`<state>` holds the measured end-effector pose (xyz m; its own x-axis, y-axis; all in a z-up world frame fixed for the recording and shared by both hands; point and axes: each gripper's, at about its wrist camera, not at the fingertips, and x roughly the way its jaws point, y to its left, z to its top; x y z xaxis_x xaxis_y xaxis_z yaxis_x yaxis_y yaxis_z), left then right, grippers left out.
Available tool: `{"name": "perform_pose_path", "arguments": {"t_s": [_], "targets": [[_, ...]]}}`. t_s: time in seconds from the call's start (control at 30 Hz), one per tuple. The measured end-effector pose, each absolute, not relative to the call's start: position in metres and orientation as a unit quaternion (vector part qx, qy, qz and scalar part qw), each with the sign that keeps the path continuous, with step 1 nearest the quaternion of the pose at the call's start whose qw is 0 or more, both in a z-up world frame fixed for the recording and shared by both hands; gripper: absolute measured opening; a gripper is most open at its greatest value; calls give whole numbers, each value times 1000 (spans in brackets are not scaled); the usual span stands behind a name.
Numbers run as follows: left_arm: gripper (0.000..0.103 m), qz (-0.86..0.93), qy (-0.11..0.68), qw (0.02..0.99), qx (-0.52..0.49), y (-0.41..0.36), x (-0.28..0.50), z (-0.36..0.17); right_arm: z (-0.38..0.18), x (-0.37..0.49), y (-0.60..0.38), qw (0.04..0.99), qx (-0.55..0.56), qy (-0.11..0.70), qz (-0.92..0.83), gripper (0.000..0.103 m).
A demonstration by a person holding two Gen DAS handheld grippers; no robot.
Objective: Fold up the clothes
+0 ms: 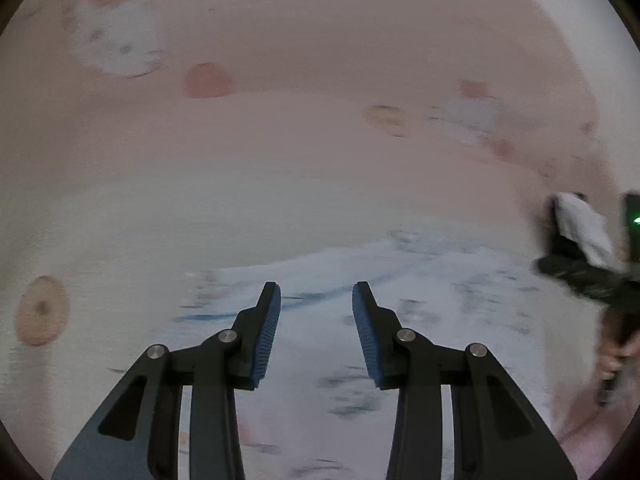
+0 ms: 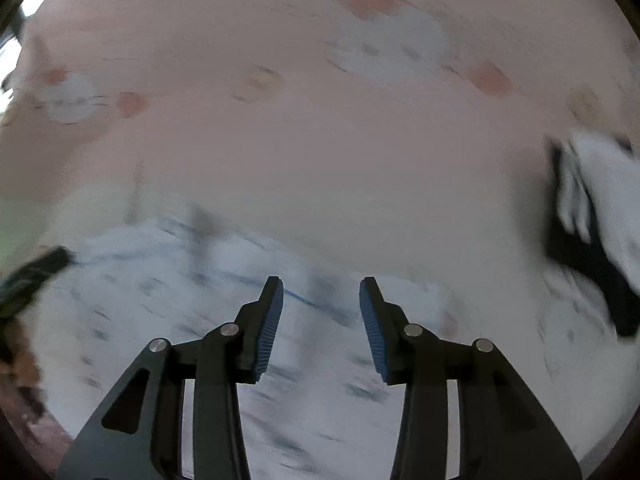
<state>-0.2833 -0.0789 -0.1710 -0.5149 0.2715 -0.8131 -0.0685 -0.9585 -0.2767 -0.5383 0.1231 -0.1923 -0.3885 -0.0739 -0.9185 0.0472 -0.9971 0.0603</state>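
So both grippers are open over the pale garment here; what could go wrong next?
Both views are motion-blurred, so the left gripper or right gripper may close off any edge of the pale patterned garment and pinch the pink sheet too. The black-and-white item lies close enough to get snagged.

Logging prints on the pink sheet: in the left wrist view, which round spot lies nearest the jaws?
The tan spot with a dark centre, at the left edge beside the jaws. The other spots sit farther up the pink sheet.

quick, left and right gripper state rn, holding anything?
Left gripper: open, nothing between the jaws, over the pale printed garment.
Right gripper: open, empty, over the same garment.
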Motion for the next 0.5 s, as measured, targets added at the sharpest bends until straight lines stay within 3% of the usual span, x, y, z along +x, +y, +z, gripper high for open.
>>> {"name": "perform_pose_path", "arguments": {"t_s": [0.17,0.23,0.37,0.47,0.5], "targets": [[39,862,-52,135,-486,-28,-278,-171,-237,-532,195,-27,581,-67,-811,42],[39,861,-67,141,-485,-16,-280,-173,-246,-534,203,-19,579,-74,-812,53],[39,850,-74,147,-501,12,-306,-185,-254,-546,194,23,569,-58,-820,62],[39,847,-71,156,-504,32,-325,-193,-258,-551,184,50,564,-40,-823,51],[39,847,-72,158,-503,38,-331,-195,-257,-551,179,56,565,-28,-823,37]]}}
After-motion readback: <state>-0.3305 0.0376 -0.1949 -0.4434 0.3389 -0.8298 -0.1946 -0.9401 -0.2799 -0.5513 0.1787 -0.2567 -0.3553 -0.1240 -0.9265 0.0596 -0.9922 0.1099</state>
